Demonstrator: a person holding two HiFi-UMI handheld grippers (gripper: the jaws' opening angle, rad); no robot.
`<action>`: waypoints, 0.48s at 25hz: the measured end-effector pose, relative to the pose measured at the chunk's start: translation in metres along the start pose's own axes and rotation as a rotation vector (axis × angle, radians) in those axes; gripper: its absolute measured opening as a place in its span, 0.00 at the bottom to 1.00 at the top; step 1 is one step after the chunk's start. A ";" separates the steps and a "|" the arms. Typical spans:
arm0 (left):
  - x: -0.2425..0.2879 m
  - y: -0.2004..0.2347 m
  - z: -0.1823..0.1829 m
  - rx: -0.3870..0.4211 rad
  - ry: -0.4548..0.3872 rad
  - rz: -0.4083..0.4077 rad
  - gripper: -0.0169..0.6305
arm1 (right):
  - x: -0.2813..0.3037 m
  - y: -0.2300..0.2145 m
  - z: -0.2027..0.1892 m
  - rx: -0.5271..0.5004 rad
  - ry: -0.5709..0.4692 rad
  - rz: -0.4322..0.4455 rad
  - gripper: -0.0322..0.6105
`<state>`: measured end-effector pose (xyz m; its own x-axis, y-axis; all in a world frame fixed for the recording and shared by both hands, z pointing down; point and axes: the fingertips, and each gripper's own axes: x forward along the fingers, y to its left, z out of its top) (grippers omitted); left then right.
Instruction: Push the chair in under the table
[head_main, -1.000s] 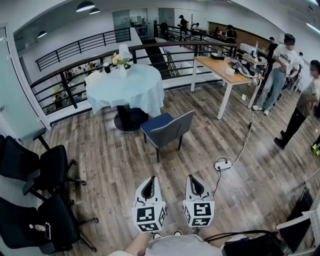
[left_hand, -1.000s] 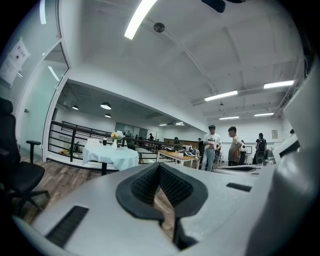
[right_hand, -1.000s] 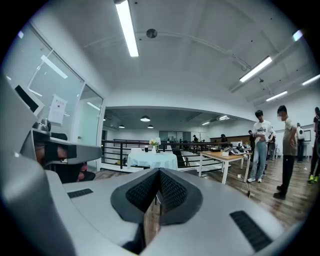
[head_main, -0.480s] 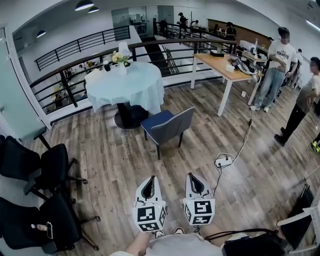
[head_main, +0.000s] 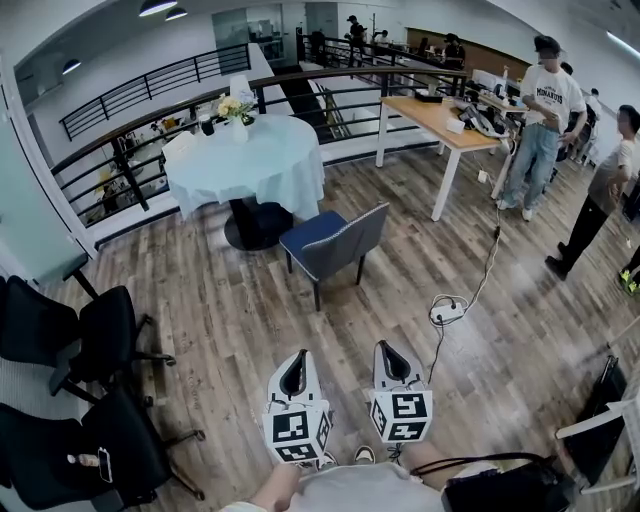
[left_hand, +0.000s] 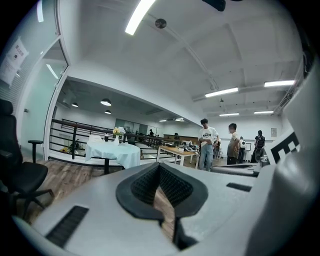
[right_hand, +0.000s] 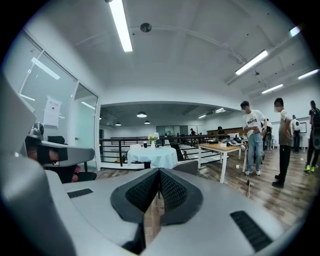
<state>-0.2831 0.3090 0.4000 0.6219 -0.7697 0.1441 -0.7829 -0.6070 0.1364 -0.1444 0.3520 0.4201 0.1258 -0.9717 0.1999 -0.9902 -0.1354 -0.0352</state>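
Right, both claws, left gripper (head_main: 296, 373) and right gripper (head_main: 391, 363), pinched together on nothing, well short of the chair (head_main: 340, 245), which stands just out from the round table (head_main: 250, 168), back toward us. Looks light, rigid; I'd shove the backrest's top edge, squarely.

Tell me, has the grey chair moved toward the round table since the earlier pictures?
No. The chair keeps the same gap from the black base of the round table; it is not yet pushed in. The view itself shifted slightly.

Open floor (head_main: 250, 325) leads to the chair (head_main: 335, 245); cable (head_main: 470, 300) lies right, black office chairs (head_main: 70, 340) left.
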 end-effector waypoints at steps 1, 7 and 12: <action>-0.001 0.003 -0.001 0.002 0.006 -0.004 0.02 | 0.001 0.002 -0.001 0.012 0.007 0.000 0.08; -0.003 0.029 -0.004 -0.005 0.022 -0.014 0.02 | 0.011 0.022 -0.003 0.011 0.019 -0.025 0.08; -0.002 0.045 -0.016 -0.034 0.052 -0.004 0.02 | 0.017 0.033 -0.005 0.001 0.033 -0.034 0.08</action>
<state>-0.3194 0.2863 0.4216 0.6256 -0.7557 0.1937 -0.7801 -0.6021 0.1703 -0.1752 0.3316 0.4275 0.1574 -0.9595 0.2335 -0.9853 -0.1686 -0.0286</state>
